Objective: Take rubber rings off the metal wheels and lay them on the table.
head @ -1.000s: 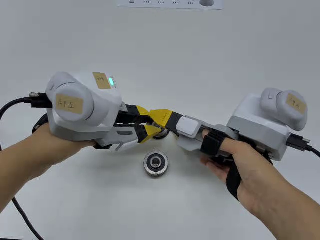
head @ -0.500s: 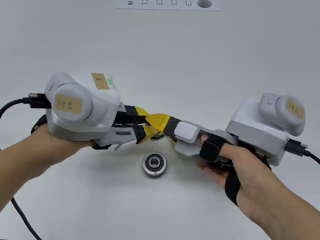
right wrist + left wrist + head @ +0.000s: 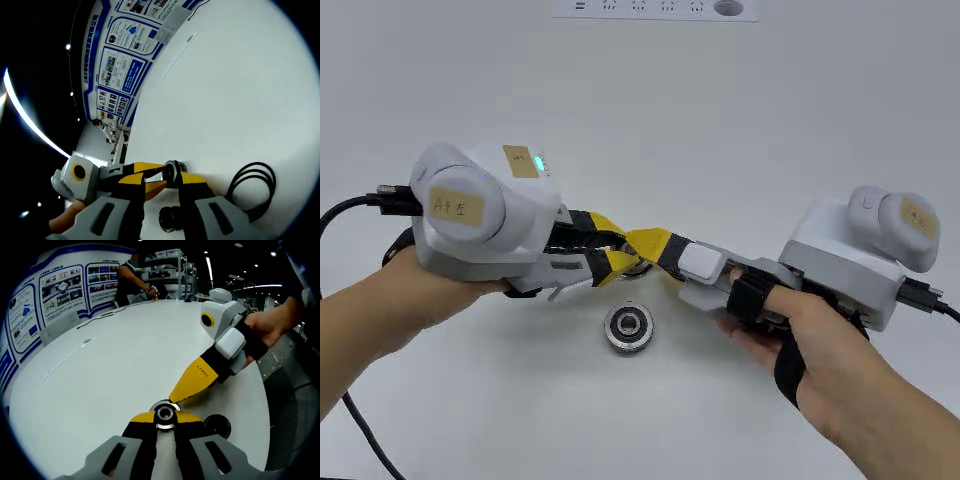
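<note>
My left gripper is shut on a small metal wheel and holds it above the white table. In the left gripper view the wheel sits between its yellow tips. My right gripper comes in from the right. Its jaws stand nearly together, pinched on the dark rubber ring at the wheel's rim. A second wheel lies flat on the table just below both grippers. Loose black rubber rings lie on the table to the right.
A white power strip runs along the table's far edge. A black cable trails left from the left gripper. A person stands by shelves beyond the table's far end. Bare tabletop spreads all around the grippers.
The right gripper has shifted slightly right and down while its tips stay at the wheel. The left gripper and the wheel on the table have held still.
</note>
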The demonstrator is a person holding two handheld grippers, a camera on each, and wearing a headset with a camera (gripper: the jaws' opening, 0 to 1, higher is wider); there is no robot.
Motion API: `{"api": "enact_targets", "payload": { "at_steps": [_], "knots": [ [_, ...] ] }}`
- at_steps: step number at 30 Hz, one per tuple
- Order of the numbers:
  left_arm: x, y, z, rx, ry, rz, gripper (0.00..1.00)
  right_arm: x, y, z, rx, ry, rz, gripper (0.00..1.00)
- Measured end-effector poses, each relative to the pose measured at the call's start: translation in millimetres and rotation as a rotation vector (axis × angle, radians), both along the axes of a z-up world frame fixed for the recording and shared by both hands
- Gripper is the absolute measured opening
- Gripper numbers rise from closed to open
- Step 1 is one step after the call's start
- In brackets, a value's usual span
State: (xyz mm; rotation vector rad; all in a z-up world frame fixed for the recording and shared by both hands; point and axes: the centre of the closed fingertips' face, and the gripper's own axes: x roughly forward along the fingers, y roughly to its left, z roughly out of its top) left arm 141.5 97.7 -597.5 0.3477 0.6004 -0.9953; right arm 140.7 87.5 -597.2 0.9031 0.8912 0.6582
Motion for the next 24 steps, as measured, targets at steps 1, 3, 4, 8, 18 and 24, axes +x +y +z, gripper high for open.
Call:
{"api": "enact_targets", "payload": {
  "at_steps": [1,3,4,8,18,24],
  "knots": [
    [0.0,0.0,0.0,0.0,0.0,0.0,0.12,0.4,-1.0,-2.1,-0.006,0.008,-0.002,0.25],
    [0.0,0.1,0.0,0.0,0.0,0.0,0.12,0.9,-2.6,-5.4,-0.021,0.014,-0.001,0.19],
    [-0.1,0.1,-0.1,0.0,0.001,-0.001,0.12,1.3,-3.1,-6.8,-0.025,0.015,0.001,0.17],
    [-0.1,0.3,-0.1,0.001,0.001,-0.002,0.12,2.2,-4.3,-8.7,-0.033,0.019,0.001,0.12],
    [-0.2,0.8,-0.3,0.001,0.002,-0.002,0.12,2.1,-6.7,-13.3,-0.063,0.017,0.008,0.05],
    [-0.9,0.3,0.3,0.002,0.002,-0.003,0.12,2.2,-6.9,-13.5,-0.084,0.005,0.02,0.04]
  ]
}}
